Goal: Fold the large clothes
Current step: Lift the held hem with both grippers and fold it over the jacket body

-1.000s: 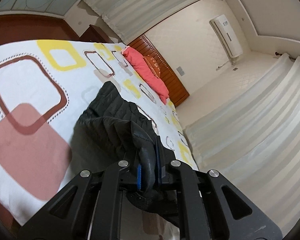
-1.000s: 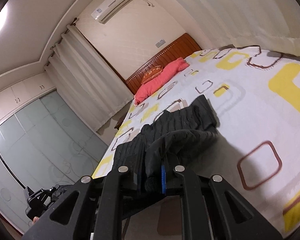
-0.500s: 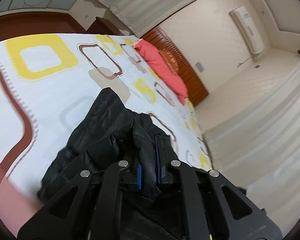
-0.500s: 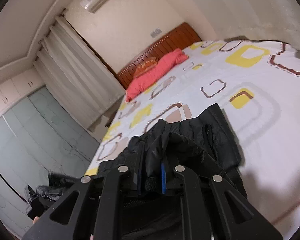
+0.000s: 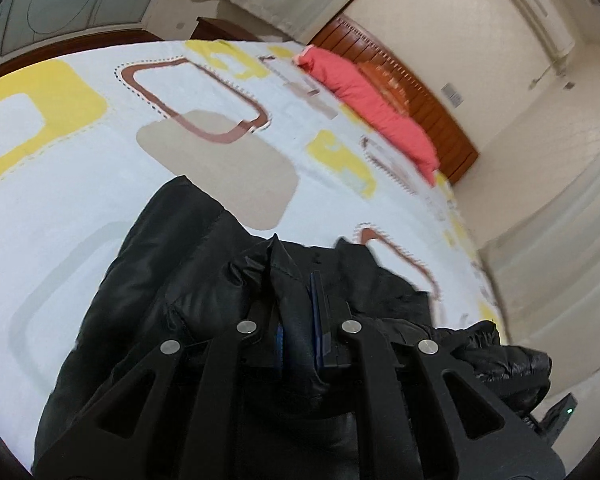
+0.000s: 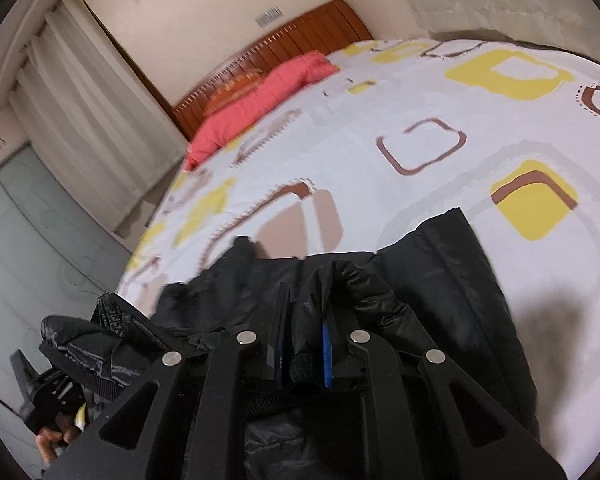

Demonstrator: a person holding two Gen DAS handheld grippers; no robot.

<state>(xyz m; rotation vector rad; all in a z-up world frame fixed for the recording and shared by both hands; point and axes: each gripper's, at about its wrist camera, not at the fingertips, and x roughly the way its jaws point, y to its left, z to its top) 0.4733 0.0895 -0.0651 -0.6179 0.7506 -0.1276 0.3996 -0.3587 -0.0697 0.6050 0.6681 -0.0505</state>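
Black jacket (image 5: 172, 280), white bedspread (image 5: 80, 168) with yellow-brown squares, coral pillow (image 5: 372, 108)

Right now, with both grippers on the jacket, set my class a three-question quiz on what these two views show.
1. True or false: the left gripper is shut on the black padded jacket.
2. What does the right gripper hold? A) the coral-red pillow B) the black padded jacket C) nothing
3. Fill in: the jacket lies on a white bedspread printed with yellow and ____ rounded squares.

Key: 1 true; 2 B; 3 brown.
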